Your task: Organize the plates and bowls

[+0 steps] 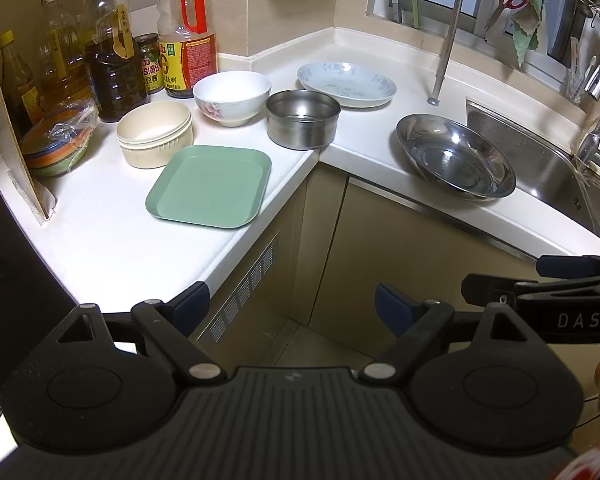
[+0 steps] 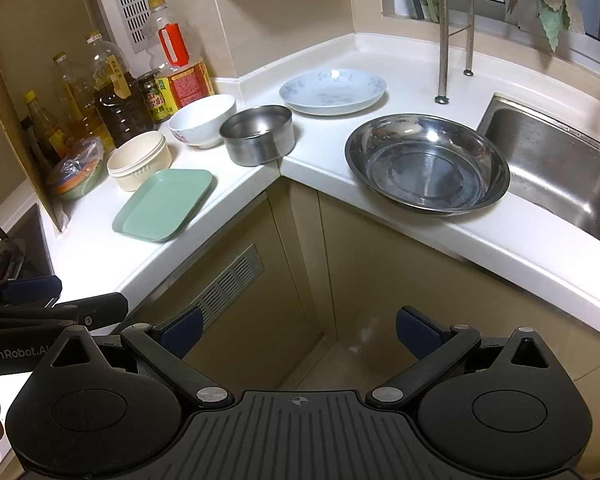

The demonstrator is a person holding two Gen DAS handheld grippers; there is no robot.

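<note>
Both grippers are held below the edge of a white corner countertop [image 1: 100, 248], in front of beige cabinet doors. The left gripper [image 1: 292, 308] is spread wide with nothing between its blue-padded fingers [image 1: 190, 306], and the right gripper [image 2: 298, 330] is likewise spread wide and empty. 6 pieces of tableware are set out on the countertop. A green square plate [image 1: 210, 186] lies flat near the front edge, and just behind it a cream round container [image 1: 155, 134] is seen. A white floral bowl [image 1: 232, 96] stands beside the cream container, and a small steel bowl [image 1: 303, 124] sits by the inner corner of the counter edge. A pale blue patterned plate [image 1: 346, 84] lies behind the steel bowl, towards the wall. A wide steel basin [image 2: 427, 162] rests next to the sink [image 2: 560, 168]. Oil and sauce bottles [image 1: 112, 64] are grouped against the left wall.
</note>
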